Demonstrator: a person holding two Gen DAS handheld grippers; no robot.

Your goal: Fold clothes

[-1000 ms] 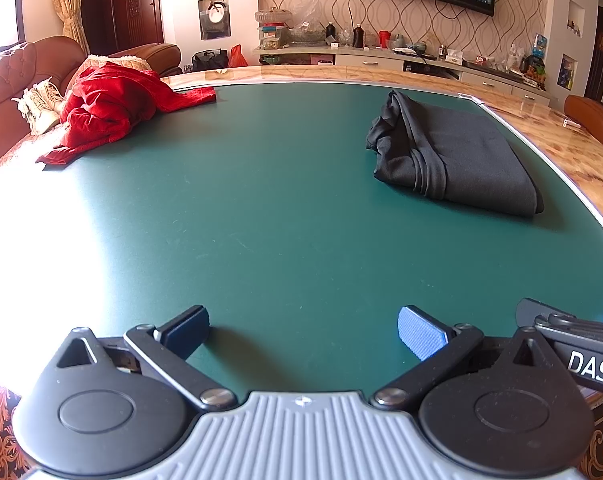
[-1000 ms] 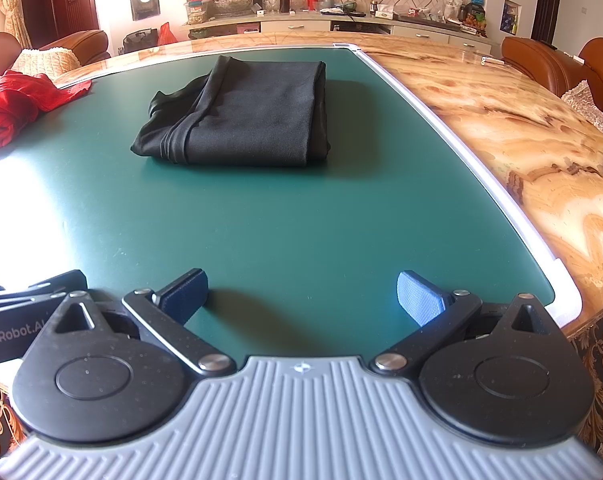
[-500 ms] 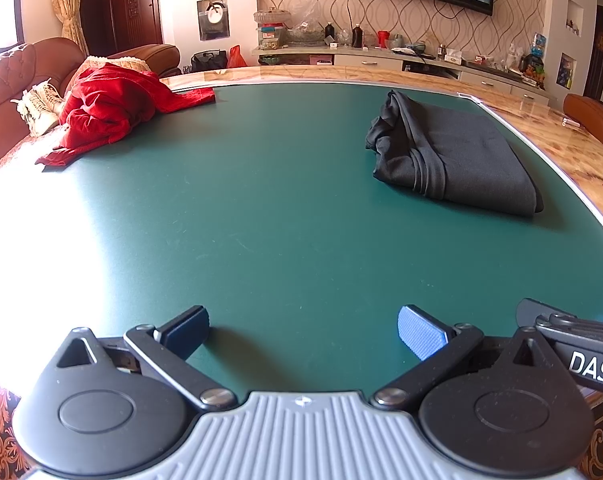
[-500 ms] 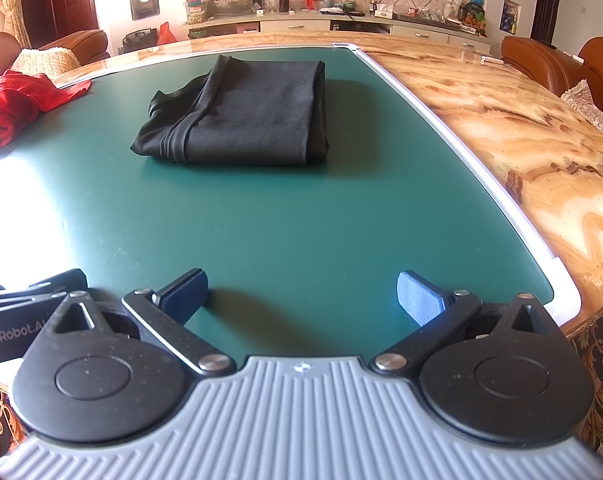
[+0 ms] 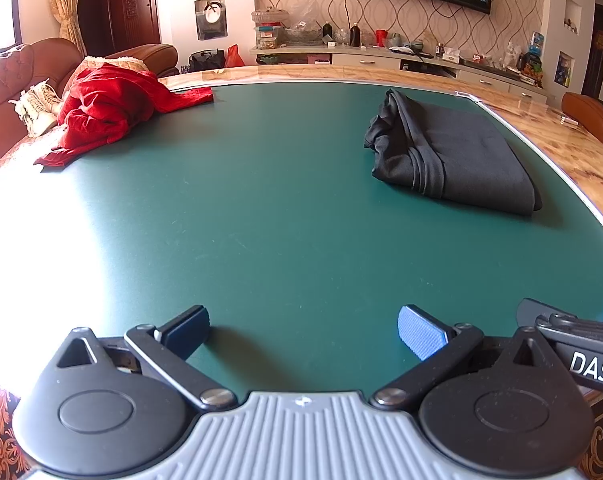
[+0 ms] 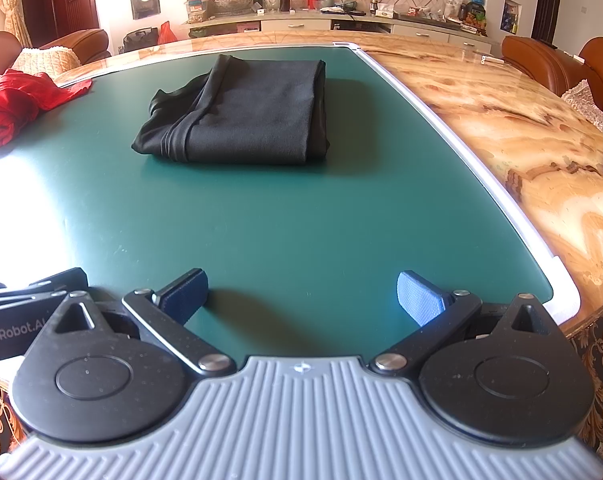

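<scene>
left wrist | left gripper (image 5: pixel 303 326) spread wide, empty, low over green counter (image 5: pixel 261 220) | right gripper (image 6: pixel 301 290) likewise released | folded black garment (image 6: pixel 245 120) parked far right, likely finished | crumpled red garment (image 5: pixel 109 108) far left, likely next

Strong daylight came in from the left of both frames and bleached the green mat (image 5: pixel 285 216) to white glare along its left edge. The folded black garment (image 6: pixel 245 120) and the fingers (image 6: pixel 183 294) cast soft shadows to the right. Both views were sharp, with straight lines bowed at the edges and dark corners.
</scene>
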